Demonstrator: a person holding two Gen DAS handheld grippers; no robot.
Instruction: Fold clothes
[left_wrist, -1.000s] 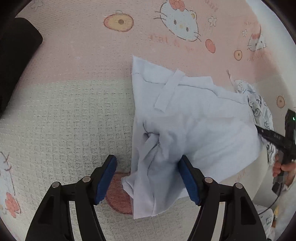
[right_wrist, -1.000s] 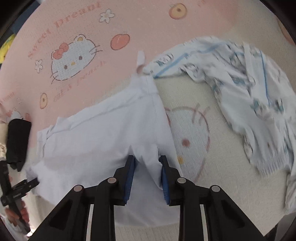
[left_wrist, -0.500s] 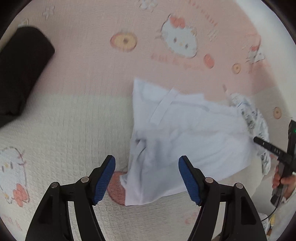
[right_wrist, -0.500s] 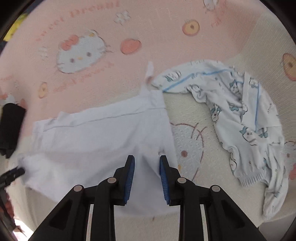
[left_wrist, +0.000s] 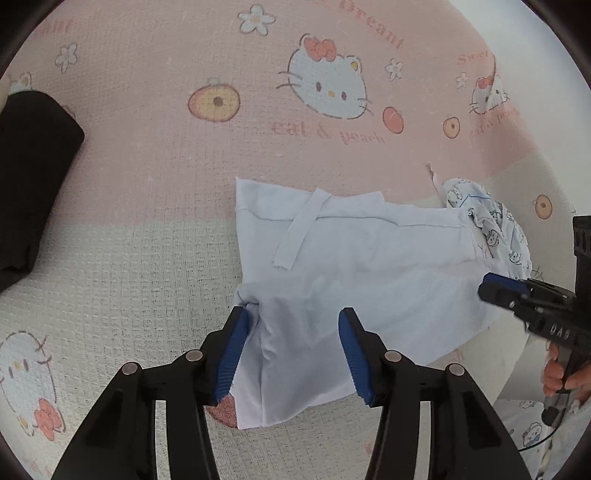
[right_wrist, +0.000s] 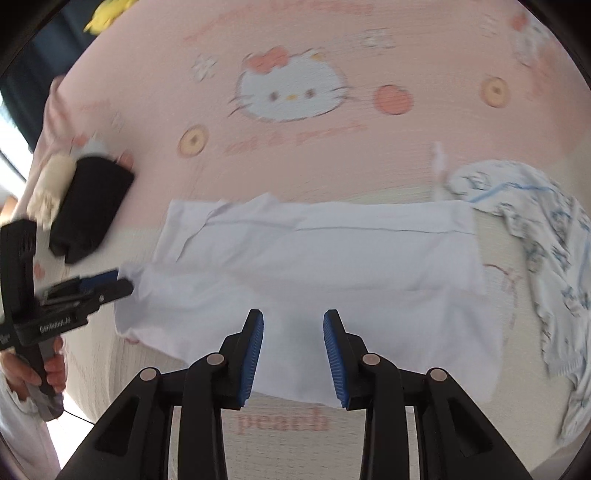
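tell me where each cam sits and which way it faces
Left wrist: on the left claw, looking forward over the white garment on the cartoon-cat blanket; its two fingers show, and the right claw at far right.
Right wrist: on the right claw, facing the same garment; the left claw shows at left.
Shared: garment, blanket, printed garment, black bundle.

Bare pink-and-cream cartoon-print blanket (left_wrist: 147, 258) lies open left of the flat white cotton garment (left_wrist: 369, 266), up to a folded black cloth bundle (left_wrist: 26, 177) at the far left. On the right, a crumpled blue-printed white garment (right_wrist: 546, 251) touches the white one's corner, closing that side.
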